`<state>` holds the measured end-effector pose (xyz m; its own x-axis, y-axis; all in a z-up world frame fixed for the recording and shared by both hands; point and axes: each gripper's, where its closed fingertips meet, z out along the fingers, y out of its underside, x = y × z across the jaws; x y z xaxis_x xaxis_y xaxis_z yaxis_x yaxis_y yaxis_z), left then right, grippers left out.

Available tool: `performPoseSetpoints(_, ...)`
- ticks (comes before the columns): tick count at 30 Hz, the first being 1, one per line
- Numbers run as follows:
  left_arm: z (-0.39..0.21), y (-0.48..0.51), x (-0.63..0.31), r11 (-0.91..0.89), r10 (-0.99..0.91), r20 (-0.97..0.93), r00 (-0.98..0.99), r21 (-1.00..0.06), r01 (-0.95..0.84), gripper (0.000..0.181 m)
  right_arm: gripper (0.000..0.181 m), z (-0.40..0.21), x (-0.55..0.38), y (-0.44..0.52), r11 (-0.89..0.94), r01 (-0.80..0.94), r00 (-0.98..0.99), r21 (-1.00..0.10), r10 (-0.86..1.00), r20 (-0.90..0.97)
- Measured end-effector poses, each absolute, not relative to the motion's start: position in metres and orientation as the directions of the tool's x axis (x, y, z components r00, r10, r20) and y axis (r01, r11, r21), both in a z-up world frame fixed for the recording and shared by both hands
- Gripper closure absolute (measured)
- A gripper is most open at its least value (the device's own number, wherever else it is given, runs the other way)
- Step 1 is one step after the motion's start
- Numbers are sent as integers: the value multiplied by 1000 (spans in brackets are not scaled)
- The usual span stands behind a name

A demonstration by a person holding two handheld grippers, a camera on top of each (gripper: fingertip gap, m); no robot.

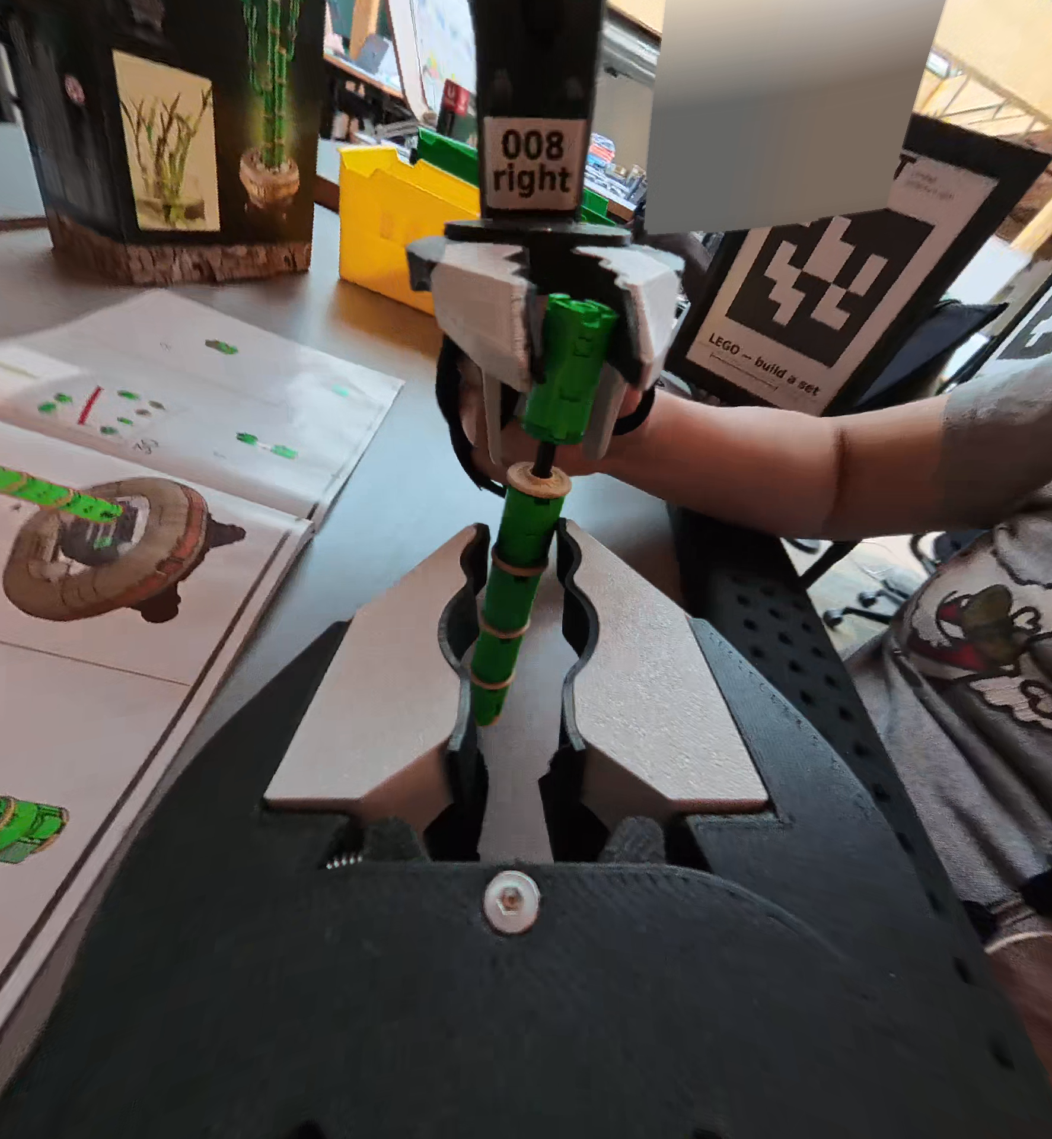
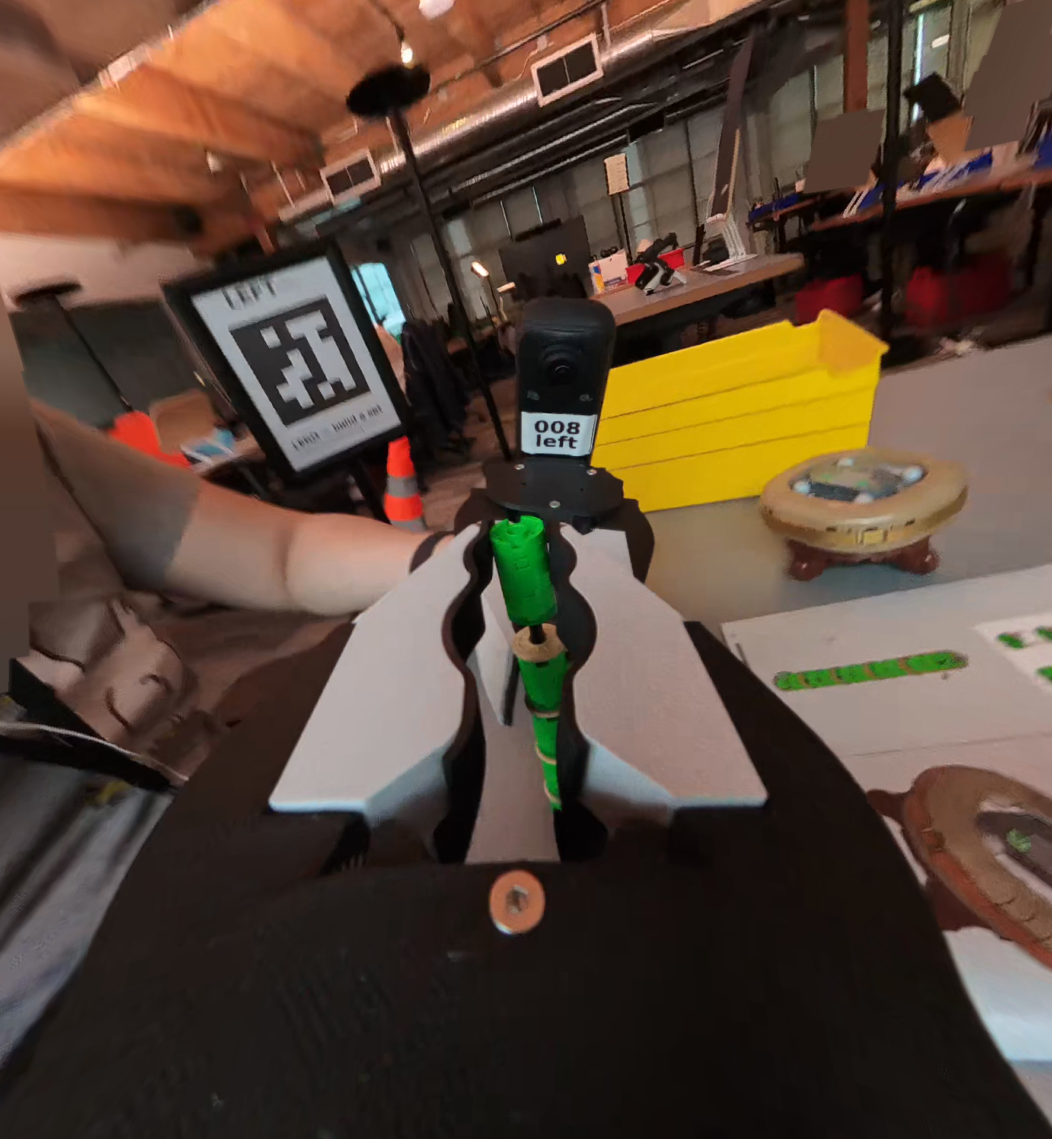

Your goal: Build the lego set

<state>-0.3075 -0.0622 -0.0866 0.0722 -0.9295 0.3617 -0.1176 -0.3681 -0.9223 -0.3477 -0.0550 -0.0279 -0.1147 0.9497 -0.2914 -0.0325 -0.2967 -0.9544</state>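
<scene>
Both tools are raised above the desk (image 1: 388,524) and pointed at each other, one stalk spanning them. The left tool (image 1: 514,542) is closed on a long green stalk (image 1: 511,616) ringed by five tan discs (the top one being the widest). The right tool (image 2: 514,555), held by a bare forearm (image 1: 727,468) reaching across, is closed on a short green cylinder (image 2: 520,579). A thin black rod (image 1: 545,459) is seen bridging the gap between the two green pieces. One open instruction booklet (image 1: 141,555), one round brown base (image 2: 862,499) and one yellow bin (image 2: 739,413) are set on the desk.
</scene>
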Motion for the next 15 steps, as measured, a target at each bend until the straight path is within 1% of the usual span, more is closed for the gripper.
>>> performPoseSetpoints(1,-83,-63,-307,-341,-939,335,73,-934,-105,155,165,-28,-348,-60,-224,-24,-104,-974,970,-220)
performPoseSetpoints(4,-70,-71,-308,-272,-962,270,53,-960,-57,152,165,-30,-349,-73,-51,0,-96,-999,994,-51)
performPoseSetpoints(6,-63,-75,-309,-217,-975,215,57,-975,-37,148,165,-33,-349,-78,16,4,-101,-1000,995,16)
performPoseSetpoints(9,-56,-81,-307,-109,-991,106,82,-994,-31,146,165,-36,-351,-84,44,2,-134,-999,990,43)
performPoseSetpoints(12,-53,-83,-305,-26,-993,23,118,-999,-20,164,166,-35,-352,-87,24,-23,-158,-999,987,27)
performPoseSetpoints(14,-53,-82,-305,-23,-992,20,121,-1000,-19,164,164,-34,-351,-87,19,-31,-158,-999,987,23)
performPoseSetpoints(15,-53,-82,-305,-38,-993,36,117,-999,-20,165,158,-31,-350,-86,14,-48,-155,-999,988,21)
